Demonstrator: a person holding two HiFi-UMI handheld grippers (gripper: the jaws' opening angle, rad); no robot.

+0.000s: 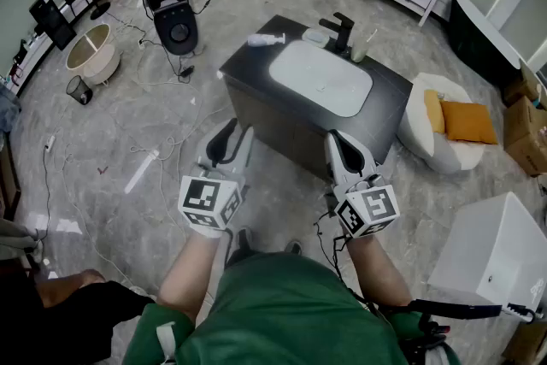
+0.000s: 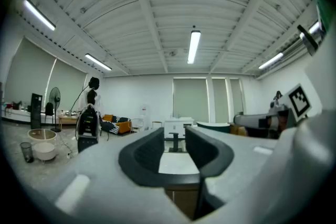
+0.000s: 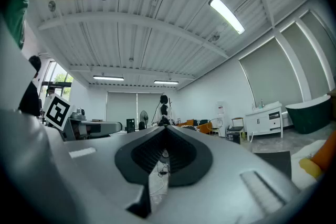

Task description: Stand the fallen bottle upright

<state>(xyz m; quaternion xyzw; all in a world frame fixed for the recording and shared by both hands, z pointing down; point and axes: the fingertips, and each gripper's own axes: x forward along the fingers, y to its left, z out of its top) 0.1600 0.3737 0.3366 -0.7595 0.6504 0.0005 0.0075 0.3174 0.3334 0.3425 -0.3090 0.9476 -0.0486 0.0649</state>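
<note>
A white pump bottle lies on its side at the far left corner of the dark vanity counter, beside the white sink basin and the black faucet. Both grippers are held level in front of the vanity, well short of the bottle. My left gripper has its jaws a little apart with nothing between them; the counter and faucet show through the gap. My right gripper has its fingertips touching and holds nothing. The bottle shows in neither gripper view.
Cables trail over the marble floor on the left, near a beige tub, a small bin and a black machine on a stand. A white pouf with an orange cushion and a white box stand to the right.
</note>
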